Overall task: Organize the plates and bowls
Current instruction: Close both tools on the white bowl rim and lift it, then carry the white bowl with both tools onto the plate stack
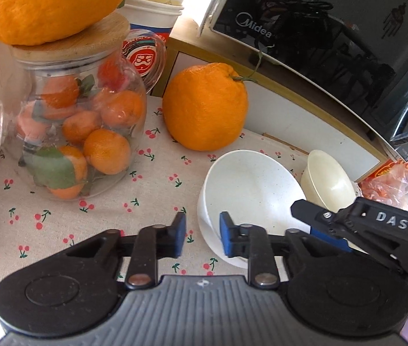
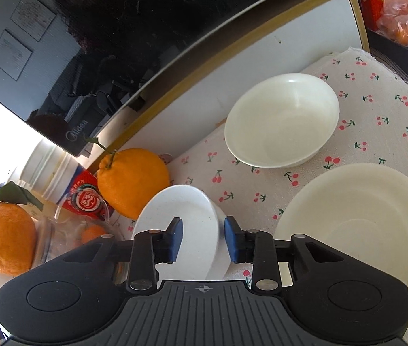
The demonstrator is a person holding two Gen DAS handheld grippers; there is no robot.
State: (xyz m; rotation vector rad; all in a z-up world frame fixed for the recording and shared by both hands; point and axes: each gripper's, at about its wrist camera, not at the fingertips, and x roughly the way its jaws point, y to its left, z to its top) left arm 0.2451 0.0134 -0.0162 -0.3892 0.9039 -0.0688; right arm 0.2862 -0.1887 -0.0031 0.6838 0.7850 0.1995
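A white bowl (image 1: 250,190) sits on the cherry-print cloth, and it also shows in the right wrist view (image 2: 186,225). My left gripper (image 1: 202,235) is open, its right pad at the bowl's near rim and its left pad outside on the cloth. My right gripper (image 2: 202,239) is open and straddles the bowl's wall, one pad inside and one outside; it reaches in from the right in the left wrist view (image 1: 316,222). A cream bowl (image 2: 281,121) stands behind, also visible from the left wrist (image 1: 328,181). A cream plate (image 2: 356,225) lies at the right.
A large orange (image 1: 205,106) sits just behind the white bowl. A glass jar of tangerines (image 1: 80,132) with an orange on its lid stands at the left. A black Midea appliance (image 1: 333,40) on a white shelf runs along the back. Stacked paper cups (image 1: 158,0) stand behind the jar.
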